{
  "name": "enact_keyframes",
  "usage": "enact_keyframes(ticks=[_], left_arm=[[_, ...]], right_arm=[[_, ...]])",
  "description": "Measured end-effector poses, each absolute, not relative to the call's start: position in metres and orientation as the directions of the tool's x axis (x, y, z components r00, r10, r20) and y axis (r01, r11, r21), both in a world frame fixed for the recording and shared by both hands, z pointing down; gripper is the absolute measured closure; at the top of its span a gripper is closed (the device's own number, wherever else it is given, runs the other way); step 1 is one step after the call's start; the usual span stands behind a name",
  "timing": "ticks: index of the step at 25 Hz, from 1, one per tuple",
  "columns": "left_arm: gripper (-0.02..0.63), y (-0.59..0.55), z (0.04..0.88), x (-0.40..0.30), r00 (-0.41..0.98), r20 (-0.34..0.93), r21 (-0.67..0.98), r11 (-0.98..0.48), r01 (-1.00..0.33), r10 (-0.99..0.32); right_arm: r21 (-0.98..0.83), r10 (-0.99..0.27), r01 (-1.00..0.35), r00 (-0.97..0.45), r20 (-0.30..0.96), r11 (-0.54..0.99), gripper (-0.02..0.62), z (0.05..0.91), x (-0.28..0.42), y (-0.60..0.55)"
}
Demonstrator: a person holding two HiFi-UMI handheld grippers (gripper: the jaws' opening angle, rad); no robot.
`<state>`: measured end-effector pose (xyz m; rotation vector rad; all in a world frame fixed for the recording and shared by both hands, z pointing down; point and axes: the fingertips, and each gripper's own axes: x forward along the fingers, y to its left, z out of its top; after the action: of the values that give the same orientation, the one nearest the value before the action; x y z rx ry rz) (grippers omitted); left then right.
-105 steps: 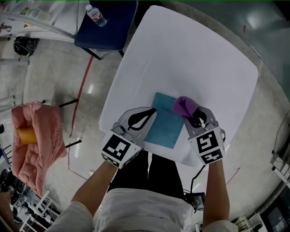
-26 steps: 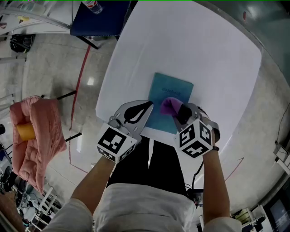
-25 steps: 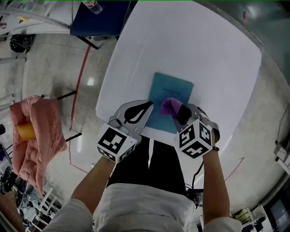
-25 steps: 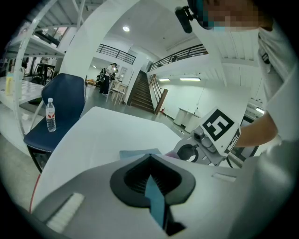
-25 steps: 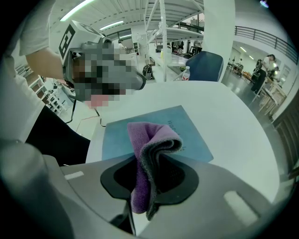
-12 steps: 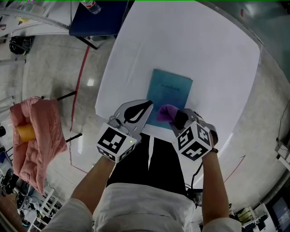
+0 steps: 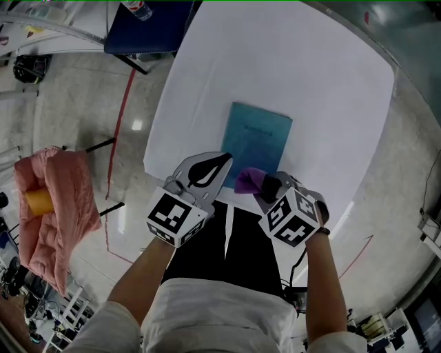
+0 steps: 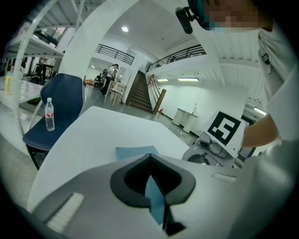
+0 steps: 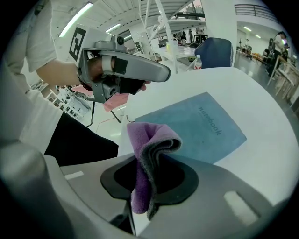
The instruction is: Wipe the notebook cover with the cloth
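Observation:
A teal notebook (image 7: 258, 138) lies flat on the white table (image 7: 296, 55), its cover facing up. My right gripper (image 7: 256, 185) is shut on a folded purple cloth (image 7: 248, 180), which sticks out past the jaws at the notebook's near edge. In the right gripper view the cloth (image 9: 147, 151) stands in front of the notebook (image 9: 201, 128) and is not touching it. My left gripper (image 7: 224, 160) is shut, with its tips by the notebook's near left corner. A thin strip of the notebook (image 8: 154, 198) shows through its jaws.
A blue chair (image 7: 148, 31) with a water bottle (image 7: 137, 9) on it stands off the table's far left corner. A pink padded cloth (image 7: 58, 207) and an orange roll (image 7: 38, 200) sit to the left on the floor side. The table's near edge is under both grippers.
My right gripper has drawn back toward me with the cloth, from the middle of the cover to its near edge. The left gripper has stayed in place.

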<state>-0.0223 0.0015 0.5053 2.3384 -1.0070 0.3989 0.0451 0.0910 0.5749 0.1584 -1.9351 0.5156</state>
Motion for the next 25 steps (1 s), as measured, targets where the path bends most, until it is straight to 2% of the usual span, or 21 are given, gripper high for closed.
enact_keyframes(ticks=[17, 25], left_arm=[[0.606, -0.006, 0.505, -0.028, 0.669, 0.475, 0.366, -0.563, -0.741, -0.572], [0.606, -0.016, 0.499, -0.034, 0.663, 0.468, 0.36, -0.56, -0.747, -0.584]], right_arm=[[-0.316, 0.165, -0.327, -0.415, 0.895, 0.891, 0.488, 0.57, 0.044, 0.094], [-0.272, 0.088, -0.379, -0.438, 0.895, 0.885, 0.488, 0.552, 0.047, 0.061]])
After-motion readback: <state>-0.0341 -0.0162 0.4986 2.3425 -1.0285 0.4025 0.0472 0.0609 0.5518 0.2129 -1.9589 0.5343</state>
